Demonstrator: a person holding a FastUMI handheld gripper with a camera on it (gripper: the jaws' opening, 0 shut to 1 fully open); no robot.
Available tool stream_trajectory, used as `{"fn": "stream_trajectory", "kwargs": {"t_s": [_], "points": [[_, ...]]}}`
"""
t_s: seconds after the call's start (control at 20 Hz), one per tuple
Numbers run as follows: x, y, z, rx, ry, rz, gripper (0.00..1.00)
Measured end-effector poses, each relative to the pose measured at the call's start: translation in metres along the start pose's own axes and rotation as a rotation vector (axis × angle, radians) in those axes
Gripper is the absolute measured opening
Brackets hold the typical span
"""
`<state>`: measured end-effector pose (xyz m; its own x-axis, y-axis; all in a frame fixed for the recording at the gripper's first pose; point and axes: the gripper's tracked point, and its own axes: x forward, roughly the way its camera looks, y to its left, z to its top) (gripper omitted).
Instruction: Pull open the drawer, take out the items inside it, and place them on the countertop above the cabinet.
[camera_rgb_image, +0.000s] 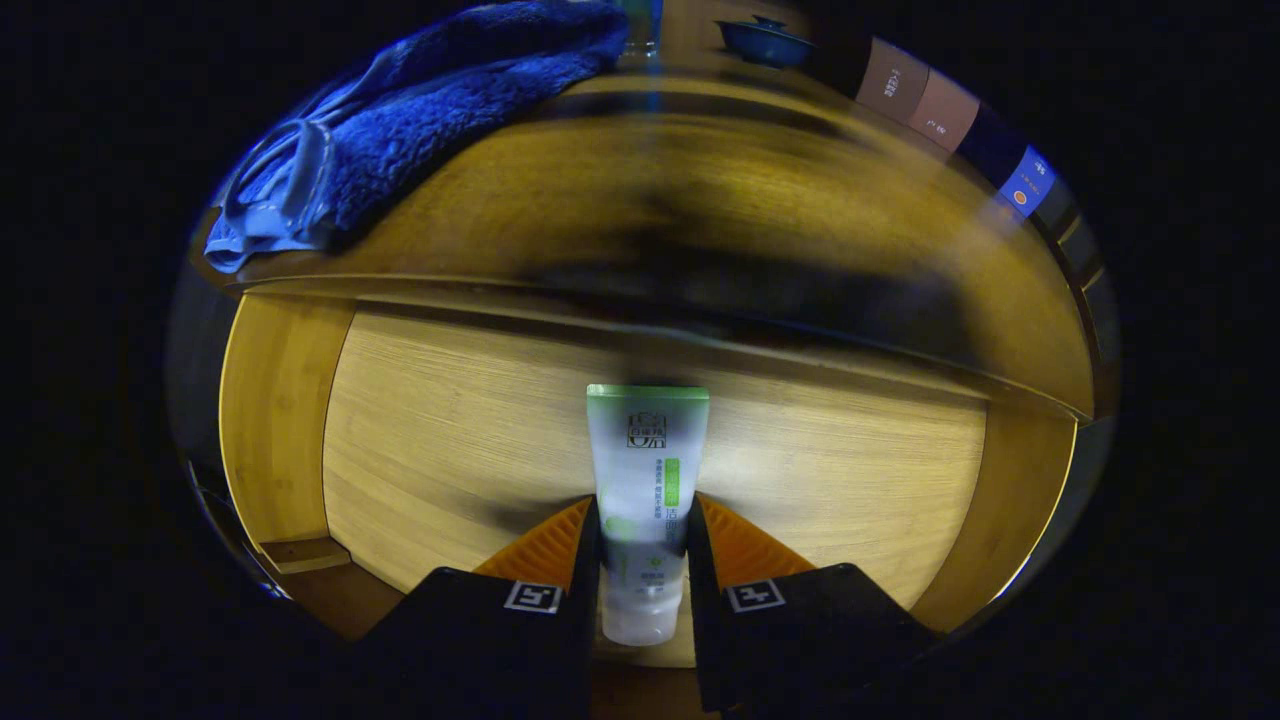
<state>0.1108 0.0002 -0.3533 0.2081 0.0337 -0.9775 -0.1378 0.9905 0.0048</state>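
Observation:
A white tube with a green end (646, 470) stands lengthwise between my fingers, its clear cap toward me. My gripper (643, 535) is shut on the tube, both fingers pressing its sides. Below it lies the open wooden drawer (440, 430), its pale bottom bare around the tube. Beyond the drawer's far edge runs the wooden countertop (700, 190), blurred by motion.
A blue fluffy towel (420, 120) lies on the countertop, beyond the fingers to the left. A dark blue lidded bowl (765, 42) sits at the far end of the countertop. Several boxes (930, 100) stand in a row along its far right side.

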Motion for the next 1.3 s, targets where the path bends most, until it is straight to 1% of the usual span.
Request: {"fn": "stream_trajectory", "kwargs": {"t_s": [0.15, 0.25, 0.3, 0.4, 0.45, 0.7, 0.85, 1.05, 1.25, 1.3], "points": [[-0.005, -0.001, 0.006, 0.009, -0.034, 0.001, 0.45], [-0.012, -0.001, 0.005, -0.008, -0.053, 0.007, 0.45], [-0.016, 0.002, 0.003, -0.006, -0.056, 0.020, 0.45], [-0.032, 0.010, -0.003, 0.009, -0.066, 0.072, 0.45], [-0.042, 0.011, -0.005, 0.017, -0.083, 0.082, 0.45], [-0.105, 0.011, 0.002, 0.002, -0.266, 0.099, 0.45], [-0.139, 0.001, 0.027, 0.030, -0.365, 0.097, 0.44], [-0.166, -0.023, 0.086, 0.041, -0.450, 0.055, 0.45], [-0.161, -0.032, 0.142, 0.094, -0.447, 0.056, 0.45], [-0.155, -0.037, 0.155, 0.106, -0.444, 0.043, 0.45]]}}
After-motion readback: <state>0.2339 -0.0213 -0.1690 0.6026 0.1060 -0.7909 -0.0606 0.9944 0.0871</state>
